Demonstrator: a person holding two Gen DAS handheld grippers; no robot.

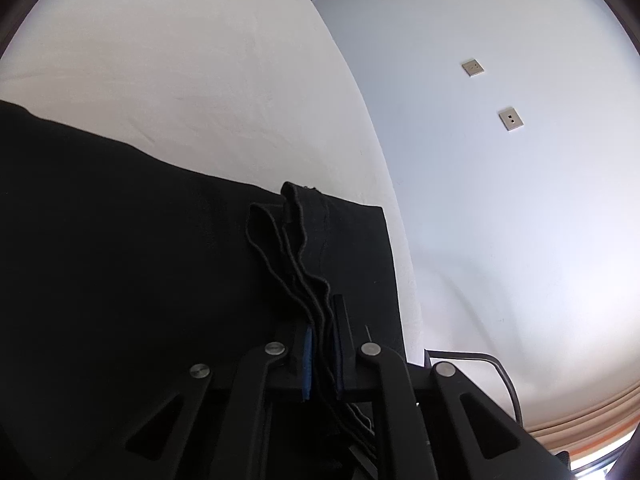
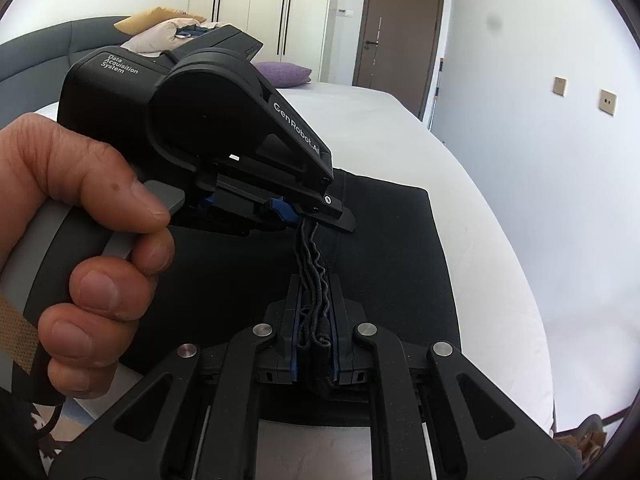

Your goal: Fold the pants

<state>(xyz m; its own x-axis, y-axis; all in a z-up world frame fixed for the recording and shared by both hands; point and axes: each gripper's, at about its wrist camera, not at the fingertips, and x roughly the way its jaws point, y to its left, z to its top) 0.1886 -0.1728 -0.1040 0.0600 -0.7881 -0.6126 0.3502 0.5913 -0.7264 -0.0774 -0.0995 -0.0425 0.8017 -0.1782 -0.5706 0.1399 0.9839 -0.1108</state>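
Bright daylight, strong fisheye bending and dark corners; black fabric pants (image 1: 120, 240) crushed to shadow, white wall (image 1: 520, 220) glaring.

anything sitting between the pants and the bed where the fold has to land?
Nothing visible. Both the left gripper and the right gripper are clamped on the bunched edge of the black pants, held above the white bed; the rest of the pants lies flat below.

Open bed (image 2: 400, 128) surface is left beyond the black pants (image 2: 380, 264); passage is bounded by the wall (image 2: 540, 160) rightward and pillows (image 2: 284, 73) at the far end.
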